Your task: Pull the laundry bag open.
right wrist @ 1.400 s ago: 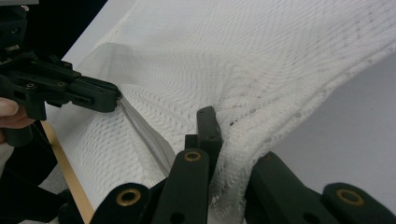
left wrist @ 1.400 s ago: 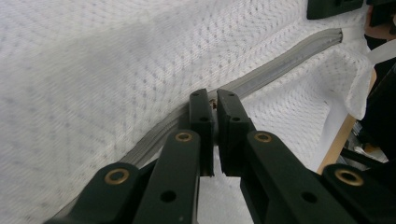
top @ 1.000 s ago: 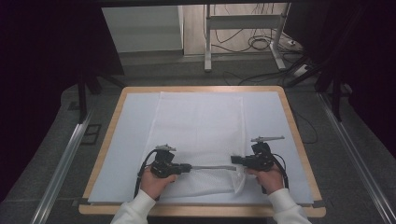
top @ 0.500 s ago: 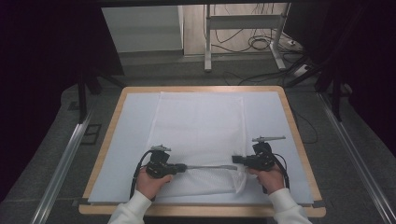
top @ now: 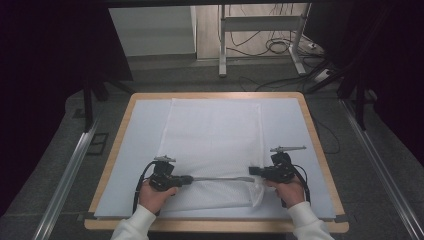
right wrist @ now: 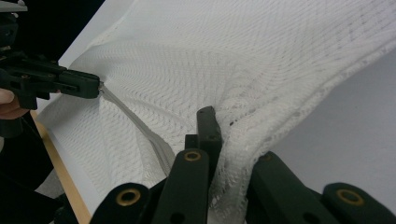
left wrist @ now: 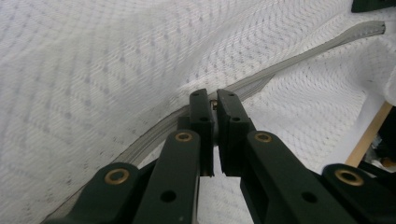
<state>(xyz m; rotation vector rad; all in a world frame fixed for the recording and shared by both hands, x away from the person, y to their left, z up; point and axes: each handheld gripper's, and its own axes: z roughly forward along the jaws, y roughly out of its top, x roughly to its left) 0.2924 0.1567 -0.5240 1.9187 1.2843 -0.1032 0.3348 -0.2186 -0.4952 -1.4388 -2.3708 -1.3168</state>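
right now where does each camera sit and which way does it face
High view: sits above the person's side, looks forward and down on the table; shows both hands, white sleeves, the left claw and right claw.
Left gripper view: rides the left claw, looks along its shut jaws at the zipper pull on the mesh bag.
Right gripper view: rides the right claw, jaws shut on the mesh bag; the other hand shows far left.
Shared: the grey zipper appears in all three.

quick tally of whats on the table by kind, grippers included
white mesh bag: 1
grey zipper strip on the bag: 1
black grippers: 2, the left gripper and the right gripper
pale mat covering the table: 1
total: 5
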